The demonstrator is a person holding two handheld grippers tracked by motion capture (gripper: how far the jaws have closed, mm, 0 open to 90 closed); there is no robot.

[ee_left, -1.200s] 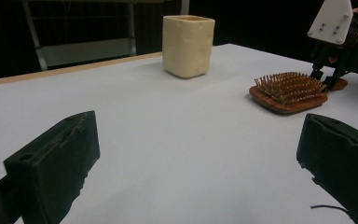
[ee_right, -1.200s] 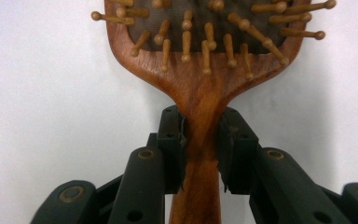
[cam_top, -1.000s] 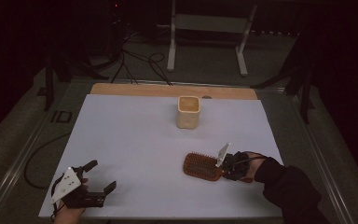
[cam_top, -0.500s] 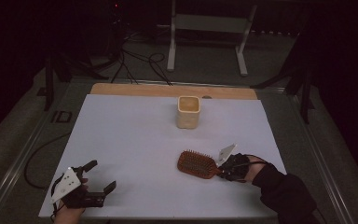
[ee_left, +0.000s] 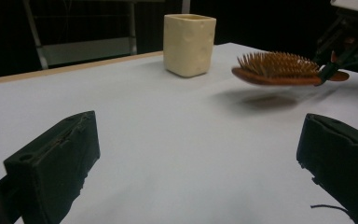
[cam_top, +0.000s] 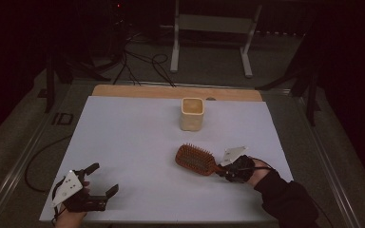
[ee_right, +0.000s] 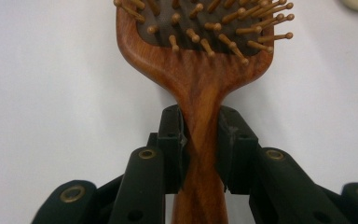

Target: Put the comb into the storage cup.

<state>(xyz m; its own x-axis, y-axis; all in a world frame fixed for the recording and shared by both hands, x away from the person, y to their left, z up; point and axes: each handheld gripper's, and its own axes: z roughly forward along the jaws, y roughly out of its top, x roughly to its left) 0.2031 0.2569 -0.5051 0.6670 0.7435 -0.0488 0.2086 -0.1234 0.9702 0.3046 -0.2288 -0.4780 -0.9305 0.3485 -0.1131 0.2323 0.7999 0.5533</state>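
Left tongs idle and wide open; right tongs clamp a wooden hairbrush by its handle, clear of the table.

The left gripper [cam_top: 100,183] sits at the near left corner, jaws spread wide with nothing between them. To the right, the hairbrush [cam_top: 196,160] hangs bristles-up above its shadow, its handle pinched in the right gripper [cam_top: 224,172]. Beyond stands a cream cup [cam_top: 192,113] on the white table [cam_top: 123,137], with a dark room behind.

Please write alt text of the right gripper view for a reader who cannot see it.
Two black jaws of the right gripper clamp the handle of a wooden hairbrush, bristles facing up, above a white table.
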